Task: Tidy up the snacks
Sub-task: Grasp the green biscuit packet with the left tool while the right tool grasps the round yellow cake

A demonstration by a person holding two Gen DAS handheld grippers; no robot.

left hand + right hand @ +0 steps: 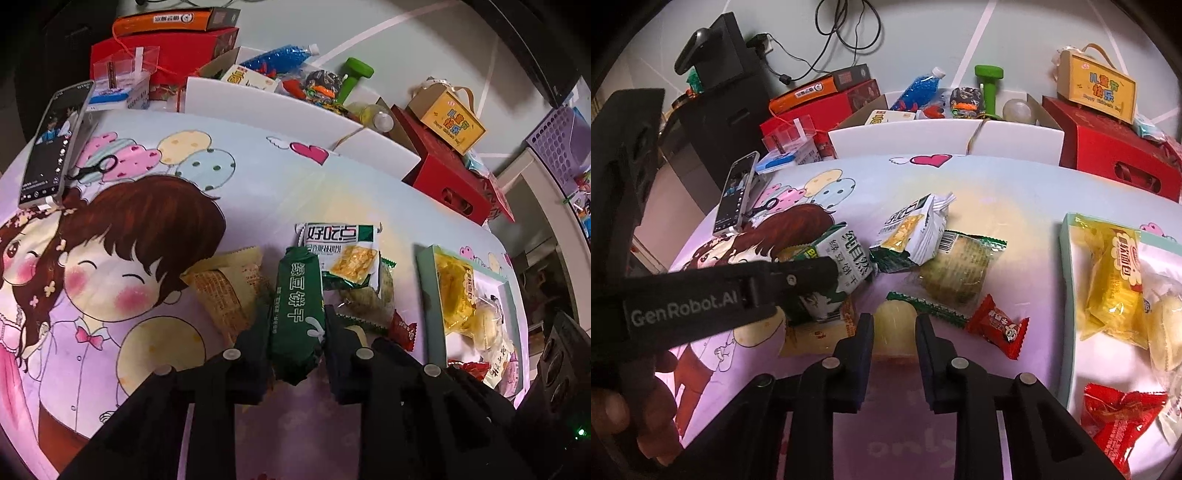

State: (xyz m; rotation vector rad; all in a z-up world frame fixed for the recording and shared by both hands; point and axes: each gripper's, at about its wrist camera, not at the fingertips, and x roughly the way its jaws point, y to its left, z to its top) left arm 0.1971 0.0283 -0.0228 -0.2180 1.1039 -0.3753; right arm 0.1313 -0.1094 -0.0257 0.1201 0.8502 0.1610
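Observation:
My left gripper is shut on a green mung-bean biscuit pack, held a little above the cartoon tablecloth; the pack also shows in the right wrist view. My right gripper is shut on a pale yellow clear-wrapped cake low over the cloth. Loose snacks lie between: a white-green cracker pack, a clear green-edged pastry, a small red candy pack, and a tan wafer pack. A mint-rimmed tray at the right holds yellow and red snacks.
A phone on a stand and small scissors stand at the left. White boxes, red gift boxes, a yellow gift bag and toys line the back edge. My left gripper's body crosses the left.

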